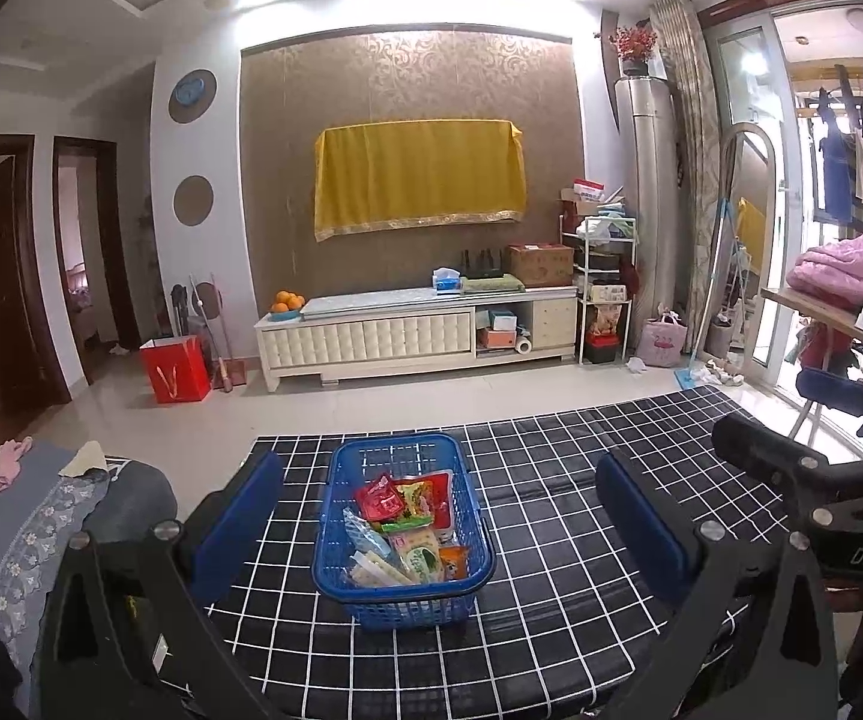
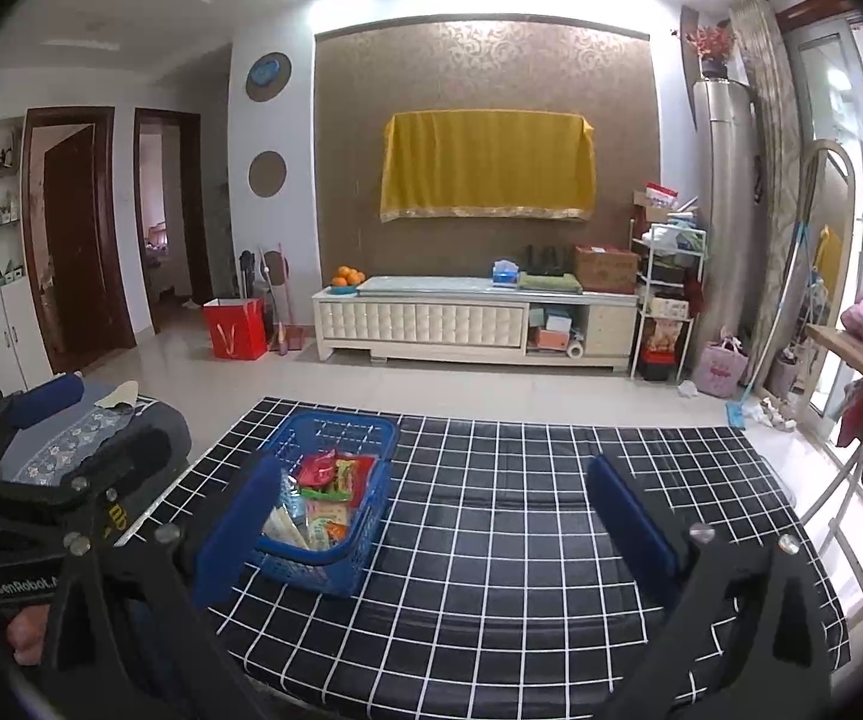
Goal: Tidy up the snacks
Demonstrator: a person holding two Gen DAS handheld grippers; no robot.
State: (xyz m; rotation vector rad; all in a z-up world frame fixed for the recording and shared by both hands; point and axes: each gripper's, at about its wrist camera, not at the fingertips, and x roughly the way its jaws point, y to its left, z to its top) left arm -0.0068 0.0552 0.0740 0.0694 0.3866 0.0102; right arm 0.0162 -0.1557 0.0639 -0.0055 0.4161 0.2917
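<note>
A blue plastic basket (image 1: 479, 564) (image 2: 371, 438) stands on the table covered with a black cloth with a white grid (image 1: 581, 468) (image 2: 521, 510). Inside lie several snack packets (image 1: 407, 528) (image 2: 323, 498) in red, green, orange and white. My left gripper (image 1: 440, 531) is open, its blue pads either side of the basket and nearer to me, held above the cloth. My right gripper (image 2: 434, 525) is also open and empty, to the right of the basket; its left pad (image 2: 239, 528) overlaps the basket's near corner. The right gripper's black body (image 1: 815, 498) shows at the right of the left wrist view.
A sofa arm with a grey floral cover (image 1: 41, 516) (image 2: 89, 426) sits left of the table. Beyond the table's far edge is tiled floor, a white TV cabinet (image 1: 407, 330) and a red bag (image 1: 176, 369). A wooden table with pink bedding (image 1: 845, 276) stands at right.
</note>
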